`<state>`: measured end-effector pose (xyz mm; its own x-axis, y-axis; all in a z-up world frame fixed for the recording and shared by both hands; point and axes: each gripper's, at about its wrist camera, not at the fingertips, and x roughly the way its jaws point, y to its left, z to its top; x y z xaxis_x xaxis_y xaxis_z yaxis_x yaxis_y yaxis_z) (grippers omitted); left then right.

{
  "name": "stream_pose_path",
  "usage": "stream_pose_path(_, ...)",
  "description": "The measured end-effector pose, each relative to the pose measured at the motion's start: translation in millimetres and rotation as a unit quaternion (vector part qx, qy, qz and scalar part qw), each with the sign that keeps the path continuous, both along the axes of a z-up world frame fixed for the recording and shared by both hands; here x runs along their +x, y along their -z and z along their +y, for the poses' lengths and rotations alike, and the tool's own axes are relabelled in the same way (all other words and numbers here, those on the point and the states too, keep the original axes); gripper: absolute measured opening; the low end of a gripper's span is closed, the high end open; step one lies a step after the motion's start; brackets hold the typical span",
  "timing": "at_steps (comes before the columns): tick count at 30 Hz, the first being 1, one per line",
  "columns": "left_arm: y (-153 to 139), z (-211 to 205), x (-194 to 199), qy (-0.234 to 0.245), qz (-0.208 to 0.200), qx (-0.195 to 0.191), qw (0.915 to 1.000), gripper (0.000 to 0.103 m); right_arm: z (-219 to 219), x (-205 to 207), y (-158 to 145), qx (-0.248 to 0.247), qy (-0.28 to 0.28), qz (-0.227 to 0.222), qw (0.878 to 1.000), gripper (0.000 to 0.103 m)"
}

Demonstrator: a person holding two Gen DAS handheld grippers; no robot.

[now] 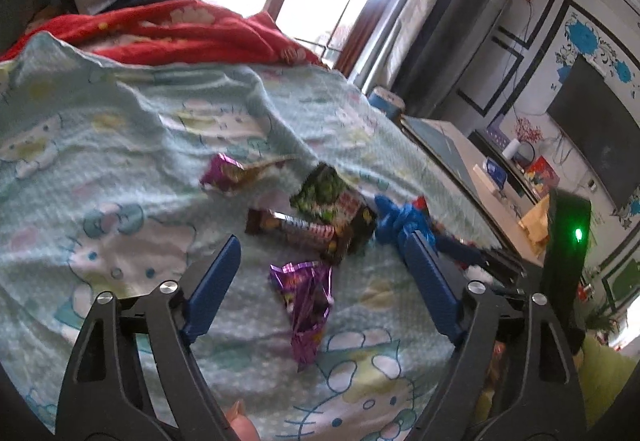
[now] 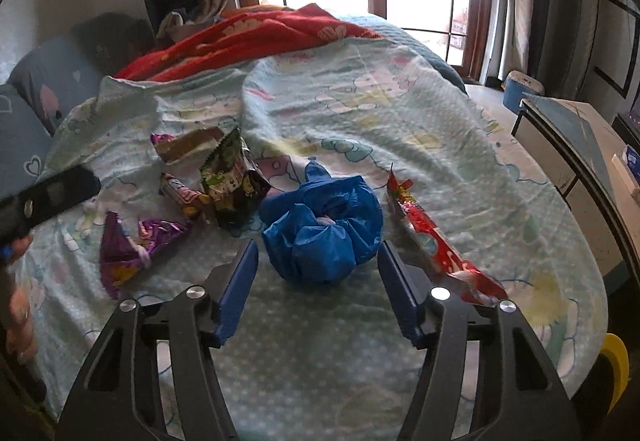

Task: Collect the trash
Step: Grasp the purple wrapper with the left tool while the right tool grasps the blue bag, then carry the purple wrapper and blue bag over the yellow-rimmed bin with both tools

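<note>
On the pale blue cartoon-print bedsheet [image 2: 400,113], the right gripper [image 2: 318,255] hovers with jaws spread around a crumpled blue plastic bag [image 2: 320,225]. The left gripper [image 1: 320,253] also hangs spread, over a crinkled purple foil wrapper [image 1: 306,305], with green and brown wrappers [image 1: 320,209] just beyond

Black tongs [image 1: 320,241], blue fingers [image 2: 236,293], silver screws.
</note>
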<state>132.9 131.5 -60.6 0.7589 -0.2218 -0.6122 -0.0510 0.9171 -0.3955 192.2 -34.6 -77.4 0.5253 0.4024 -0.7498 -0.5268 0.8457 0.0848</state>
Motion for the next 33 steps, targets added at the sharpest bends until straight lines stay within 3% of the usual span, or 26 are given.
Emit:
stream_pose_path(7,24.2,-8.9,4.4,0.022,0.041,-0.015,0.9988,0.063,5.5,1.1,7.0,0.003,-0.006,0.006,1.000,0.026)
stream_pose_path(11,33.4,-13.7,5.5,0.037,0.058,-0.022,0.9974,0.046,2.7,-1.8,7.0,0.008,-0.006,0.004,1.000,0.022)
stream_pose_path(18,37.5,-15.9,4.1,0.046,0.065,-0.024,0.9965,0.026,-6.1,-12.8,6.8,0.018,-0.003,0.003,1.000,0.017)
stream_pose_path(33,30.2,-34.8,1.4,0.079,0.055,-0.021,0.9951,0.022,-27.1,-41.3,-4.6,0.034,0.006,-0.005,0.999,0.014)
